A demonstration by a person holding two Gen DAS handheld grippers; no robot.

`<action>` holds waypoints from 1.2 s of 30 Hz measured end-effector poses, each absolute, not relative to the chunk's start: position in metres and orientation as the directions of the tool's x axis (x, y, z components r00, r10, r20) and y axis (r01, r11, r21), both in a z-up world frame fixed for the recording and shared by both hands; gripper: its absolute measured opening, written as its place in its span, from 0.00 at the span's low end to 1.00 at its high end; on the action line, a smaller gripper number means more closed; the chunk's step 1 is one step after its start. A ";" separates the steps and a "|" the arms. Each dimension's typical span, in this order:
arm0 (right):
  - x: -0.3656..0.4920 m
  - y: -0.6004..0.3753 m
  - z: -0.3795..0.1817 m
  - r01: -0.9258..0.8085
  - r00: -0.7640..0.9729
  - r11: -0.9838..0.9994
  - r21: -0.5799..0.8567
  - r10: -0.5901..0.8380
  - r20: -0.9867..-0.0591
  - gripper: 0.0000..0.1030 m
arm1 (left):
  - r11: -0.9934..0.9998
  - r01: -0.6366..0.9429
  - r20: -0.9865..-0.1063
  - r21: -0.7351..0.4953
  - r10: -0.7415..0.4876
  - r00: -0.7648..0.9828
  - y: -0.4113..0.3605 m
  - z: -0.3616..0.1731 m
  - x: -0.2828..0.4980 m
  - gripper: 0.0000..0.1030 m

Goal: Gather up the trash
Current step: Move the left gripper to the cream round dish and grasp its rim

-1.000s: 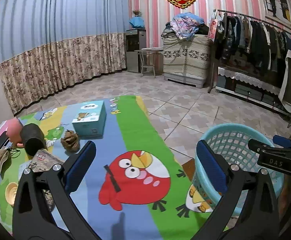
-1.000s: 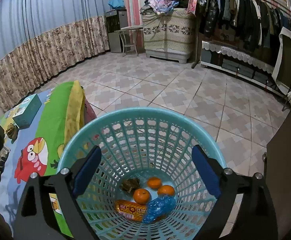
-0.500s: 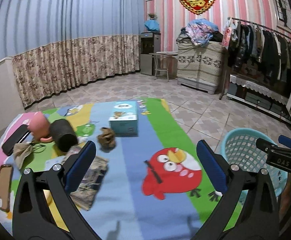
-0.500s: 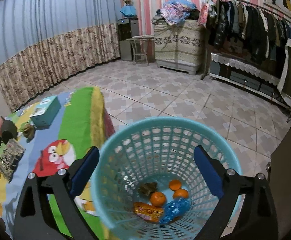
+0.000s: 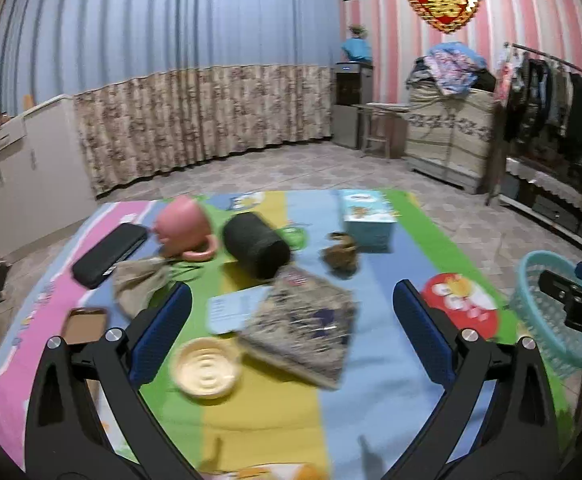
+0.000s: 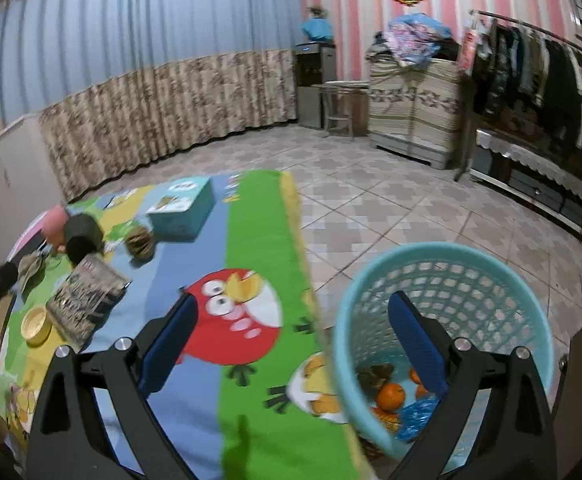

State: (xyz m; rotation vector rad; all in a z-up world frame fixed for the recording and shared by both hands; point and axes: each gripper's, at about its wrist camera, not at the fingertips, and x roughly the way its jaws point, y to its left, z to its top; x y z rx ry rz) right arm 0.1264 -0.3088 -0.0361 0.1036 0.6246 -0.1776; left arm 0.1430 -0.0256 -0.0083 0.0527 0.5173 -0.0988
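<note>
Trash basket point(image 6: 447, 280) sat at four o'clock off the tabletop point(image 6: 259, 216), oranges point(image 6: 390, 395) and wrappers inside. Right tool point(image 6: 291, 344) hung spread, empty; left tool point(image 5: 291, 328) gaped over a crumpled wrapper point(image 5: 303, 320).

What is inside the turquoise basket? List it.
Inside the turquoise basket: oranges, a blue wrapper, a brown crumpled piece. The right gripper's finger hides the rest.

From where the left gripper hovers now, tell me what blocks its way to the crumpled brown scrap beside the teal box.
Nothing visible blocks it. The left gripper hangs open above the mat, and the crumpled brown scrap lies uncovered ahead, just short of the teal box. The flattened snack bag lies low between them, easily passed over.
</note>
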 end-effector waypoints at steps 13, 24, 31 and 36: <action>0.139 -0.257 -0.049 0.108 0.797 0.994 0.011 -0.080 -0.599 0.92 | 0.999 -0.029 -0.548 0.019 0.034 0.836 0.065 -0.043 0.135 0.95; 0.156 -0.231 -0.070 0.071 0.764 0.997 0.004 -0.052 -0.644 0.93 | 1.000 -0.008 -0.648 0.002 0.007 0.762 0.085 -0.078 0.150 0.95; 0.163 -0.224 -0.082 0.068 0.738 0.998 -0.016 -0.061 -0.672 0.93 | 0.995 0.098 -0.715 0.008 -0.063 0.696 0.054 -0.089 0.174 0.95; 0.164 -0.225 -0.084 0.077 0.732 0.997 -0.016 -0.067 -0.678 0.93 | 0.994 0.104 -0.773 -0.020 -0.081 0.629 0.048 -0.098 0.194 0.94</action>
